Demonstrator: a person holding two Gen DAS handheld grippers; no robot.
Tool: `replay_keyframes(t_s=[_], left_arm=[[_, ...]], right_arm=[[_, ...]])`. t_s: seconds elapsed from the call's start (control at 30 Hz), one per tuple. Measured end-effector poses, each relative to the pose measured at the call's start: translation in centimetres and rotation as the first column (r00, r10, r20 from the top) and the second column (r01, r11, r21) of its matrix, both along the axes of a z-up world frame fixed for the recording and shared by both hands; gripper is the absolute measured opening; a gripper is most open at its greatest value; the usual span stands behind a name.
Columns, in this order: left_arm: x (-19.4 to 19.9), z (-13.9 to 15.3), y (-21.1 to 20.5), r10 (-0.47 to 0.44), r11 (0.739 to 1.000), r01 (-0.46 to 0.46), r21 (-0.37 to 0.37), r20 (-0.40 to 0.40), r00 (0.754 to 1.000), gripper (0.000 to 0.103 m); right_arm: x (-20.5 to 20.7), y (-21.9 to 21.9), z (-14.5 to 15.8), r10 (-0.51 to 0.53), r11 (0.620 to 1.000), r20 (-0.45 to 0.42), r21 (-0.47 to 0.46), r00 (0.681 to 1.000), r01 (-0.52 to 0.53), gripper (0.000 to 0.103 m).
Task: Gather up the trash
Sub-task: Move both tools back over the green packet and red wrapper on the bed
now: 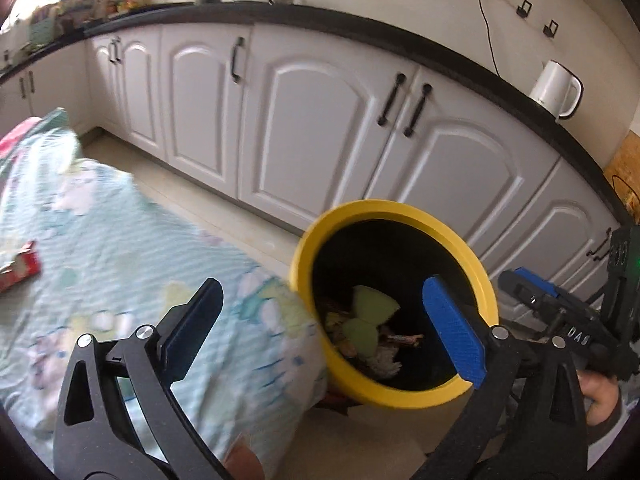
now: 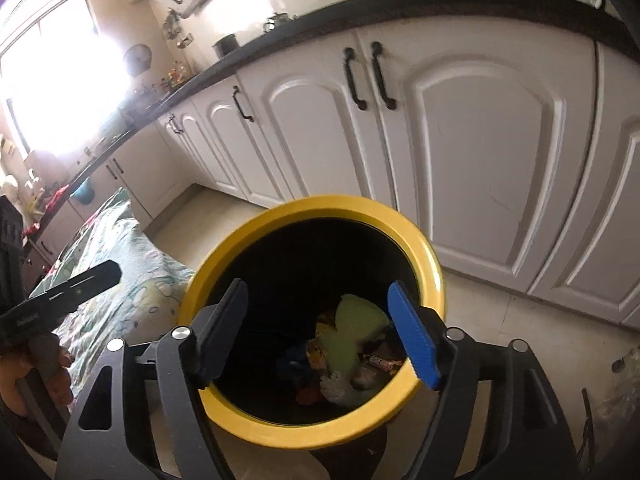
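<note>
A: Left wrist view first. The left gripper (image 1: 324, 320) has its jaws spread wide with nothing between them, poised over the near-left rim of the yellow bin (image 1: 394, 394). Trash (image 1: 366, 330) already lies at the bottom, green scraps and wrappers. A red wrapper (image 1: 18, 268) sits far left on the patterned cloth (image 1: 120, 232), well apart from the bin.

B: Risk there?

A: The bin's rim is just beside the cloth's edge; I judge a careless sweep left could nudge the bin or drag the cloth.

B: And the right wrist view?

A: The right gripper (image 2: 318, 330) hangs above the bin's mouth, jaws apart and empty, the trash visible between them far below. The other gripper and a hand (image 2: 44, 364) show at the left edge.

B: Room to move?

A: Open floor (image 2: 500, 320) lies to the right and far side, before the cabinets (image 2: 480, 140). The two grippers are near each other, so they could clash.
</note>
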State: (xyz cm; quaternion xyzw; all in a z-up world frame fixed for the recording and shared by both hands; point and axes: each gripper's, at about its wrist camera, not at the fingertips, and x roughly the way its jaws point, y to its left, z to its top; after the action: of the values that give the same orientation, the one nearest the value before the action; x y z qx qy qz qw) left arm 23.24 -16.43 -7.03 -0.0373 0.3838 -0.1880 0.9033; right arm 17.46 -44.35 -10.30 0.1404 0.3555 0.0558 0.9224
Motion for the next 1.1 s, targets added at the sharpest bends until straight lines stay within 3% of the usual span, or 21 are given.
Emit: replay_keyframes(t_s=[0.17,0.67,1.1], left_arm=[[-1.2,0.7,3.4,0.066,0.998,-0.066,0.010,0.019,0.998,0.092],[-4.7,4.9,13.1,0.225,0.974,-0.225,-0.019,0.139,0.964,0.092],[-7.2,4.8,21.0,0.354,0.933,-0.361,0.008,0.171,0.919,0.092]], right_arm=[[-0.5,2.3,1.9,0.043,0.999,0.051,-0.036,0.998,-0.041,0.080],[0.4,11.0,6.0,0.229,0.969,0.104,-0.124,0.968,-0.216,0.086],[3.1,21.3,7.7,0.414,0.904,0.114,-0.168,0.903,-0.393,0.088]])
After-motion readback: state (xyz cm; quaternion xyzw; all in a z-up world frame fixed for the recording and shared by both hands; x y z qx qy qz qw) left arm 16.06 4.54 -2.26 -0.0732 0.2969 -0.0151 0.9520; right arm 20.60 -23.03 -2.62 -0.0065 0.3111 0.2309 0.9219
